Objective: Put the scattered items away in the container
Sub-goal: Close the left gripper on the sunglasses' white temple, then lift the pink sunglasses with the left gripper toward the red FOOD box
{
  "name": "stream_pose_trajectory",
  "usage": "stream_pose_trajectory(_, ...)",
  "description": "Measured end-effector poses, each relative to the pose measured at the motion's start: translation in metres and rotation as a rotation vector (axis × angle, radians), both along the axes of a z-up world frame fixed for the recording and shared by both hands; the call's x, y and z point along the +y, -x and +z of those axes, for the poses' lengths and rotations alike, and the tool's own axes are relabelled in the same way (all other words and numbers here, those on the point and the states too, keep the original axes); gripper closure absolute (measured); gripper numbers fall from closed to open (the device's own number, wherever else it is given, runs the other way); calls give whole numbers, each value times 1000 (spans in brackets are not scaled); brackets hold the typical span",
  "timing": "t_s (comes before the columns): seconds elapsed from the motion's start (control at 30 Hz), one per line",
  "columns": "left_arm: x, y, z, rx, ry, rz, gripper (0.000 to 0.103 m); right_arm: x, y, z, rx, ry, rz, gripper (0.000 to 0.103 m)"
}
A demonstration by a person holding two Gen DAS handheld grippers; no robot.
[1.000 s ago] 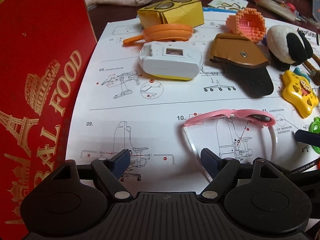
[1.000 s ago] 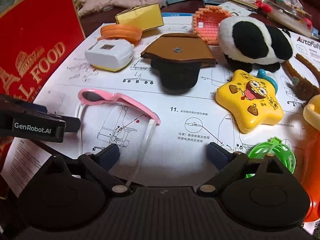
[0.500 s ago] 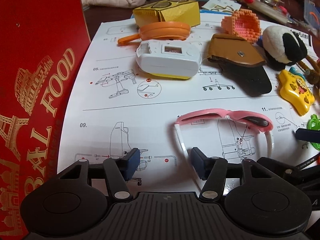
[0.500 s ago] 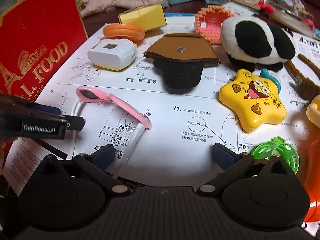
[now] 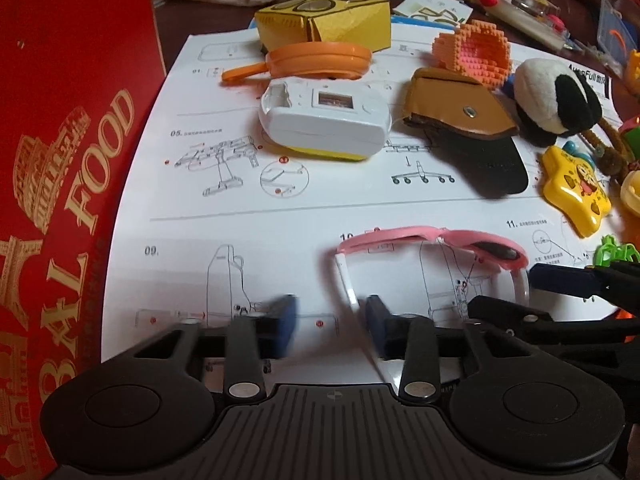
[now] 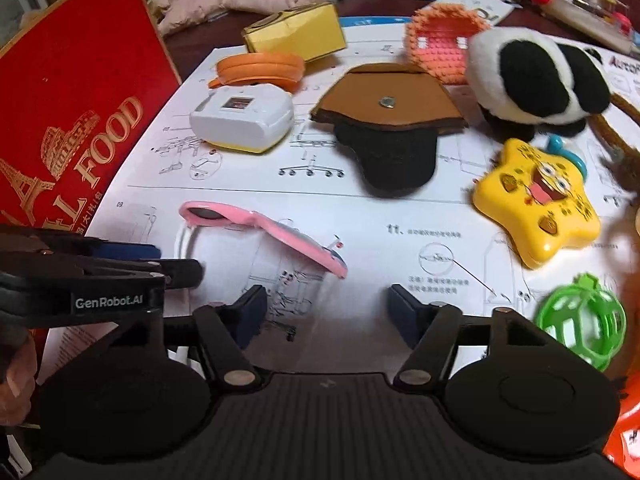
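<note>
Pink sunglasses [image 5: 436,240] with white arms lie on a printed instruction sheet [image 5: 240,208]. My left gripper [image 5: 331,316] points down at them with its jaws closing. One white arm runs between the fingers, close against the right pad [image 5: 376,316], and a gap shows at the blurred left pad. My right gripper [image 6: 328,308] hangs over the sunglasses [image 6: 260,228] with its jaws closing too. The other white arm runs toward its left finger [image 6: 252,308], blurred. The red "FOOD" box [image 5: 60,160] stands at the left.
On the sheet lie a white device [image 5: 324,120], an orange lidded dish [image 5: 316,58], a yellow carton [image 5: 324,20], a brown leather pouch [image 6: 384,108], a panda plush [image 6: 532,76], a yellow star toy [image 6: 536,200] and a green cage ball [image 6: 580,320]. Clutter fills the far table.
Both pairs of jaws have narrowed, the left much more, coming in around the sunglasses' white arm. Neither hand has shifted much.
</note>
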State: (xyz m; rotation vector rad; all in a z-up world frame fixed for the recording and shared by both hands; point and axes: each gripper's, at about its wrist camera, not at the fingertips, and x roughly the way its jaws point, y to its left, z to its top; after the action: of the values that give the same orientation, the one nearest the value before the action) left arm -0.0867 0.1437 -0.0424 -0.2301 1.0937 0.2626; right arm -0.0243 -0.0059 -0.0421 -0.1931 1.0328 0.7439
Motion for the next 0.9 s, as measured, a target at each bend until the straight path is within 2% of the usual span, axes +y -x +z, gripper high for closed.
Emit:
stream_pose_trajectory(0.03,0,-1,0,-7,12,-6,102,2,1,0,-13,3,2,39)
stream_pose_trajectory(0.1,0,-1,-1,-12,35,-7,103,2,2,0,-33,7,9,48)
stream_pose_trajectory(0.2,-2,1,-1,-17,34,-15,103,-2,0,0,-43,4,-4,75)
stream_pose_trajectory(0.23,-2,1,-1,-20,41,-15,103,-5,-2,-1,-34,-8,-6,80)
stream_pose_trajectory(0.33,2,3,-2,-29,63,-16,101,-9,-4,-1,-15,-28,-14,81)
stream_pose_trajectory(0.47,0,1,-2,-27,45,-22,100,-12,-4,2,32,-42,-31,80)
stream_pose_trajectory(0.53,-3,-1,-2,-21,32,-6,101,-17,-2,4,35,-44,-51,70)
stream_pose_trajectory(0.6,-4,-2,-1,-13,41,13,102,-21,1,5,52,-43,-64,68)
stream_pose_trajectory(0.63,-2,-3,-1,-8,60,30,101,-23,3,6,70,-48,-70,69)
stream_pose_trajectory(0.77,12,2,-3,8,217,126,102,-21,12,4,108,-41,-58,69)
stream_pose_trajectory(0.8,13,5,-3,9,242,140,102,-19,14,4,91,-34,-53,70)
stream_pose_trajectory(0.9,5,13,-4,17,249,102,100,-14,4,6,13,7,-51,87)
